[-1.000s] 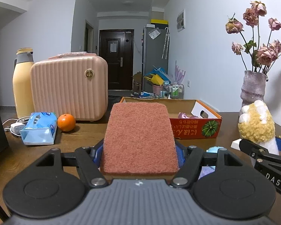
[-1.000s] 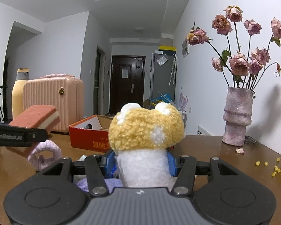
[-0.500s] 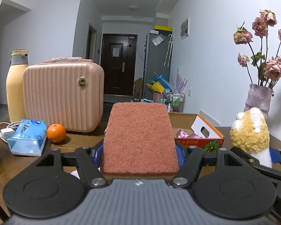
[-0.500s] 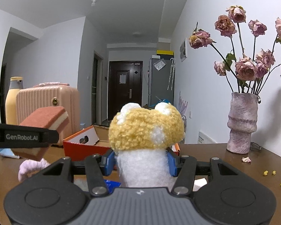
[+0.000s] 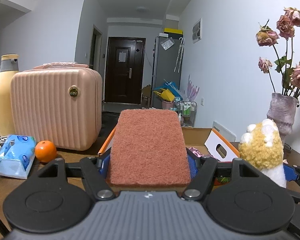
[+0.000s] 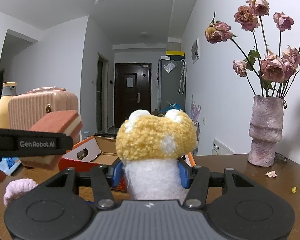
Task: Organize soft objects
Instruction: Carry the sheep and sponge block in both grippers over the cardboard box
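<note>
A brown wooden surface (image 5: 74, 154) is shown, with a pink ribbed case (image 5: 56, 110) and a tall yellow bottle (image 5: 5, 96) set well back at its left, seemingly kept out of the working area. A vase of dried roses (image 6: 266, 132) is placed against the right wall. Between them an orange cardboard box (image 6: 90, 152) is left open at the top, probably as the collecting place for soft things; something pink is already seen inside it. A sponge (image 5: 150, 148) with a rust-red scouring face is gripped by its sides in the left tongs (image 5: 150, 160) and held level, above the surface, just before the box. A fluffy mushroom toy (image 6: 156, 146) is clamped at its white stalk in the right tongs (image 6: 150, 172), kept upright beside the sponge. A tissue pack (image 5: 14, 156) and an orange (image 5: 45, 151) are left lying near the case. A lilac knitted ring (image 6: 20, 188) is waiting on the surface.
</note>
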The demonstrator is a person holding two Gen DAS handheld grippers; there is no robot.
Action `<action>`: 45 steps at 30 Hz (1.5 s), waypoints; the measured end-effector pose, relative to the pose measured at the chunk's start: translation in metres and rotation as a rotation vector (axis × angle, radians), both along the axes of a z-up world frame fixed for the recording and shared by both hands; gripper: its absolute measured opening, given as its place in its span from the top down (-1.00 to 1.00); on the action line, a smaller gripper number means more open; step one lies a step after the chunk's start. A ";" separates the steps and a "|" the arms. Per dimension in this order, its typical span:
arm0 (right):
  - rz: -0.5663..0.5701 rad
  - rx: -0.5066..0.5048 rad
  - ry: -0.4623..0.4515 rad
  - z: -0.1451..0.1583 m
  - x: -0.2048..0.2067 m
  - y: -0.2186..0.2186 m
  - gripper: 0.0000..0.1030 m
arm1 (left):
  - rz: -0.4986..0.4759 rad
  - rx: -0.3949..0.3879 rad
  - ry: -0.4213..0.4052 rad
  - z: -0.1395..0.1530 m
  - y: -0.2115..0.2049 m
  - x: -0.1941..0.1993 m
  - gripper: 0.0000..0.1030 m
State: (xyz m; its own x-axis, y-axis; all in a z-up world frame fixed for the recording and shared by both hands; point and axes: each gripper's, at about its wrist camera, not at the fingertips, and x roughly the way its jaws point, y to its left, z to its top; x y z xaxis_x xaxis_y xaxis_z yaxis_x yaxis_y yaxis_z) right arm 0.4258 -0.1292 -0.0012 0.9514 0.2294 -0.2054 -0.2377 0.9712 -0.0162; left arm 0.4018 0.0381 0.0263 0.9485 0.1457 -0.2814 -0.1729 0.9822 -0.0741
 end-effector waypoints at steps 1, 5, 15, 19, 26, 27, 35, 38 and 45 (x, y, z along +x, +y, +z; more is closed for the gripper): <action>-0.002 0.000 -0.001 0.000 0.003 0.001 -0.04 | 0.002 0.001 -0.001 0.000 0.000 0.003 -0.37; -0.007 0.007 -0.003 -0.001 0.015 0.003 -0.04 | 0.007 0.000 -0.006 0.000 0.002 0.015 -0.37; -0.028 0.016 0.000 -0.002 0.046 0.008 -0.04 | 0.025 0.005 -0.015 0.000 0.006 0.042 -0.37; -0.031 0.016 0.002 -0.001 0.060 0.011 -0.04 | 0.034 0.006 -0.019 0.001 0.007 0.054 -0.37; -0.027 0.028 0.003 0.006 0.085 0.013 -0.04 | 0.051 0.000 -0.030 0.005 0.012 0.075 -0.37; -0.024 0.028 0.001 0.008 0.090 0.013 -0.04 | 0.057 0.002 -0.031 0.005 0.012 0.078 -0.37; -0.018 0.020 0.024 0.018 0.126 0.018 -0.04 | 0.083 0.008 -0.019 0.012 0.018 0.105 -0.37; -0.014 0.025 0.046 0.020 0.138 0.021 -0.04 | 0.091 0.017 -0.011 0.012 0.019 0.114 -0.37; -0.013 0.006 0.095 0.020 0.161 0.032 -0.04 | 0.106 0.026 0.007 0.010 0.020 0.130 -0.37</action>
